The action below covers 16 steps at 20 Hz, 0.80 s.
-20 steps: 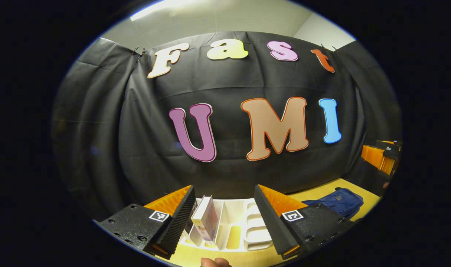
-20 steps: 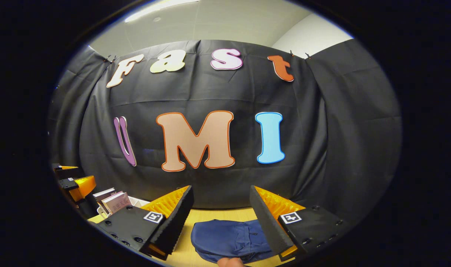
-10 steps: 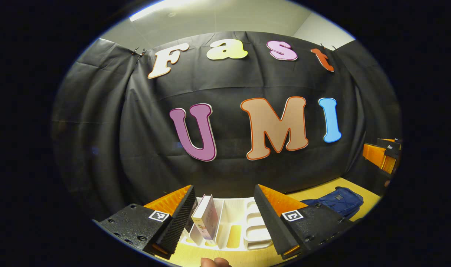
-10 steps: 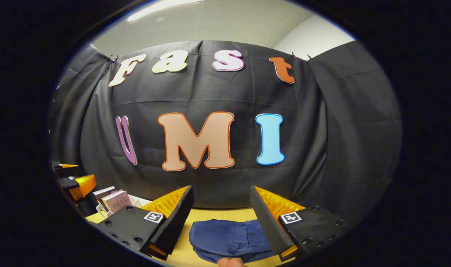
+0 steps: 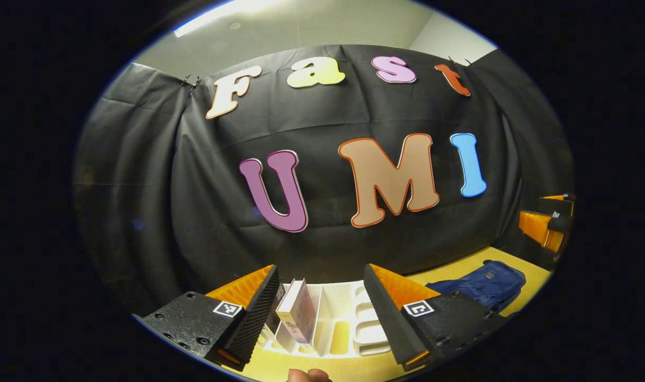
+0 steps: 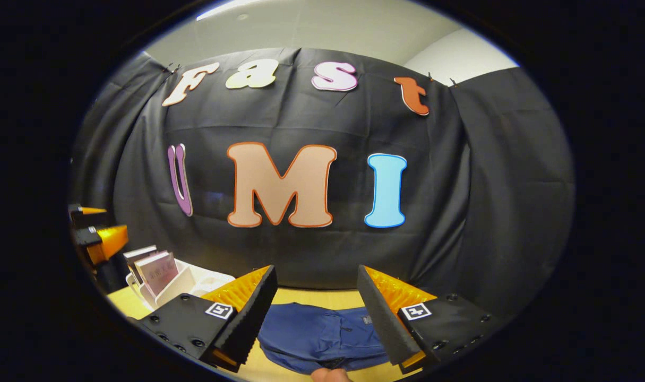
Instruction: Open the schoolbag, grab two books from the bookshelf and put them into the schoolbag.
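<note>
Standing in the white bookshelf (image 5: pixel 349 318) on the worktop (image 5: pixel 460 268), two books (image 5: pixel 297 317) lean before the left gripper (image 5: pixel 322 307), jaws spread. Rightward, the closed blue schoolbag (image 6: pixel 317 334) lies flat below the right gripper (image 6: pixel 314 307), jaws spread.

Matt, woven cloth on the schoolbag (image 6: pixel 317 337), softly creased, stitched seams across the front; same dull fabric in the left gripper view (image 5: pixel 487 284); smooth, pale wood-look top on the surface (image 5: pixel 455 271), faint sheen under the light; moulded plastic on the bookshelf (image 5: pixel 349 323), smooth and slightly glossy, thin dividers; paper covers on the books (image 5: pixel 298 317), satin finish, plain paper page edges (image 6: pixel 155 270); ribbed, rough-textured pads on the left tool (image 5: pixel 322 310) and the right tool (image 6: pixel 314 310), hard matt plastic bodies behind, small screw heads set in; loose, matt cloth on the wall (image 6: pixel 487 185), wrinkled in folds.
</note>
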### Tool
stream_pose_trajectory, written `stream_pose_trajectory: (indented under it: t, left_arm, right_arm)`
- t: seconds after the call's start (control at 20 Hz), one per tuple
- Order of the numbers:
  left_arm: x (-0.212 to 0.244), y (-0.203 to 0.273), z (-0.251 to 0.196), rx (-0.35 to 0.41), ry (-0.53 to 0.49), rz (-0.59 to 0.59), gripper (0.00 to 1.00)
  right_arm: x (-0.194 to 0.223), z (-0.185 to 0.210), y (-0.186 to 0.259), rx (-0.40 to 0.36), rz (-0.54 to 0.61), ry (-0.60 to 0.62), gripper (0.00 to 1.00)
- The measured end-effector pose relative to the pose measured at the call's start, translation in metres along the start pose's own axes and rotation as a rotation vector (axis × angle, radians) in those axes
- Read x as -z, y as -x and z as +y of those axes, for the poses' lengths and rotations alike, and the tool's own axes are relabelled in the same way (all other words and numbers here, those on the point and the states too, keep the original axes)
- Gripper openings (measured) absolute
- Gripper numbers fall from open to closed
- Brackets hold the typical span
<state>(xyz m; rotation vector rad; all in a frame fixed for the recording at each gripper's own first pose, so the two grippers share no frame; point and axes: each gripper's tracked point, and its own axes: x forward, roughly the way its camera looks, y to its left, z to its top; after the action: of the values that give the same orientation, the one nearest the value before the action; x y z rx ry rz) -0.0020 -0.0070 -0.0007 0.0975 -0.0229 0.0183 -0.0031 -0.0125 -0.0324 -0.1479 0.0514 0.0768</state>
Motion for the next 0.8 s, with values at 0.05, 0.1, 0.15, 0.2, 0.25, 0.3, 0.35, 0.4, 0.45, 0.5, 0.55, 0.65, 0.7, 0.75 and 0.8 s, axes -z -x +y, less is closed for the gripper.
stream_pose_trajectory:
  t: [0.05, 0.1, 0.15, 0.2, 0.25, 0.3, 0.35, 0.4, 0.45, 0.5, 0.55, 0.65, 0.7, 0.75, 0.8]
  left_arm:
    - [-0.001, 0.0, -0.001, 0.001, -0.006, -0.001, 0.94]
    - [-0.001, 0.001, -0.002, -0.001, -0.014, -0.001, 0.94]
    - [-0.001, 0.0, -0.003, -0.005, -0.023, 0.0, 0.94]
    - [0.002, 0.0, -0.004, -0.006, -0.028, 0.006, 0.94]
    - [0.003, 0.0, -0.004, -0.009, -0.028, 0.016, 0.93]
    - [0.004, -0.001, -0.003, -0.013, -0.025, 0.022, 0.94]
    - [0.003, -0.001, -0.003, -0.011, -0.018, 0.02, 0.95]
    - [0.001, -0.001, -0.003, -0.009, -0.014, 0.016, 0.94]
    - [0.001, -0.001, -0.002, -0.012, -0.017, 0.013, 0.94]
    - [0.001, 0.0, -0.003, -0.011, -0.02, 0.011, 0.94]
    - [0.002, 0.0, -0.002, -0.016, -0.024, 0.012, 0.95]
    - [0.004, 0.0, -0.001, -0.028, -0.028, 0.021, 0.94]
    - [0.003, -0.001, -0.001, -0.033, -0.026, 0.023, 0.95]
    - [0.003, -0.002, -0.001, -0.032, -0.024, 0.026, 0.94]
    - [0.004, -0.002, 0.001, -0.036, -0.025, 0.026, 0.94]
  right_arm:
    - [0.008, -0.004, -0.002, 0.006, 0.01, 0.038, 0.92]
    - [0.014, -0.006, -0.003, 0.003, 0.02, 0.072, 0.92]
    - [0.022, -0.007, -0.004, -0.001, 0.031, 0.105, 0.92]
    - [0.028, -0.007, -0.006, -0.005, 0.04, 0.143, 0.92]
    - [0.038, -0.005, -0.006, -0.018, 0.05, 0.193, 0.98]
    - [0.046, -0.004, -0.007, -0.027, 0.055, 0.259, 1.0]
    - [0.058, -0.004, -0.008, -0.044, 0.056, 0.333, 1.0]
    - [0.07, 0.0, -0.007, -0.065, 0.065, 0.413, 0.91]
    - [0.083, 0.005, -0.009, -0.091, 0.073, 0.492, 0.91]
    - [0.097, 0.011, -0.011, -0.113, 0.075, 0.579, 0.91]
    - [0.109, 0.019, -0.011, -0.142, 0.069, 0.661, 0.91]
    - [0.135, 0.042, -0.01, -0.22, 0.046, 0.809, 0.91]
    - [0.15, 0.053, -0.007, -0.267, 0.044, 0.872, 0.9]
    - [0.167, 0.062, -0.008, -0.31, 0.043, 0.922, 0.9]
    - [0.182, 0.068, -0.006, -0.345, 0.063, 0.968, 0.9]
